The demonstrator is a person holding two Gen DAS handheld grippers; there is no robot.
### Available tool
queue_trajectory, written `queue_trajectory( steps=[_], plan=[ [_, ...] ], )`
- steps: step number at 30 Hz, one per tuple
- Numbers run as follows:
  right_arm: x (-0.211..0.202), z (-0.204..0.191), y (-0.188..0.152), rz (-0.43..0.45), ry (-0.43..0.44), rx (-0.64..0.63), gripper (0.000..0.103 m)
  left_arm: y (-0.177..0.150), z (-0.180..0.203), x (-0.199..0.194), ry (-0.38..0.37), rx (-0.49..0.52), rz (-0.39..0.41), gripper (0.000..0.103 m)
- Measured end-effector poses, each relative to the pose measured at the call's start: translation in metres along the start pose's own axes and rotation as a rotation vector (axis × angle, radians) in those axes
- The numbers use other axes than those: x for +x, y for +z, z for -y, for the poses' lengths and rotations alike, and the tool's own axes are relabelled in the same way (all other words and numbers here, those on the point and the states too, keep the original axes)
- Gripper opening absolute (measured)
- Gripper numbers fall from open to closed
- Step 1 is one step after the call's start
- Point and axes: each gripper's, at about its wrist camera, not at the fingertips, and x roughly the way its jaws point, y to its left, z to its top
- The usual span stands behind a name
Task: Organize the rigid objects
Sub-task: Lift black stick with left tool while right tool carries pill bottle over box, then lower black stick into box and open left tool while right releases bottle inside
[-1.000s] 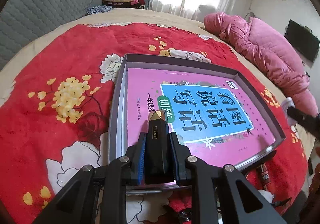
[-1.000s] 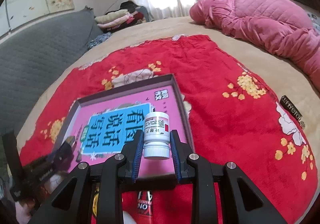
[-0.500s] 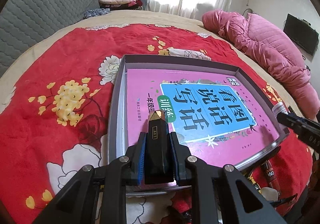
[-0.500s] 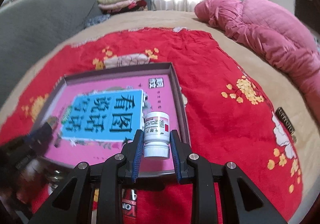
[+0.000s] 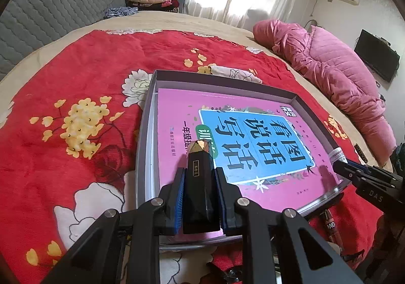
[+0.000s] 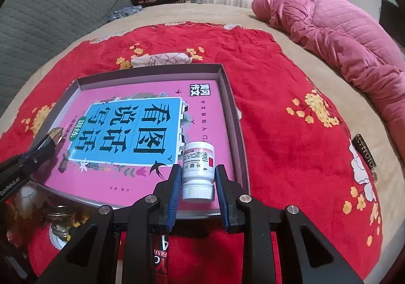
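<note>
A shallow tray sits on a blanket spread over a bed, with a book lying flat inside it. Over the tray's near right corner is a small bottle, and over its near left edge a faceted stick. A quilt lies bunched behind and to the right.

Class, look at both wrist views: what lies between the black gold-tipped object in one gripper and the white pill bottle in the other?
Only the pink book lying flat in the grey tray; nothing else between black object and bottle. Right wrist view shows it best.
</note>
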Motion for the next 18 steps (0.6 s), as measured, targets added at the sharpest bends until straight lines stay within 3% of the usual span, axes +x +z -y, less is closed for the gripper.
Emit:
queue_trajectory(
  steps=[10, 18],
  plan=[
    [0.008, 0.005, -0.004, -0.046, -0.035, -0.005, 0.027, 0.000, -0.005, -0.001, -0.035, -0.029, 0.006, 0.023],
    [0.010, 0.002, -0.004, -0.050, -0.056, -0.028, 0.027, -0.004, 0.008, 0.003, 0.050, 0.053, 0.004, 0.023]
  ],
)
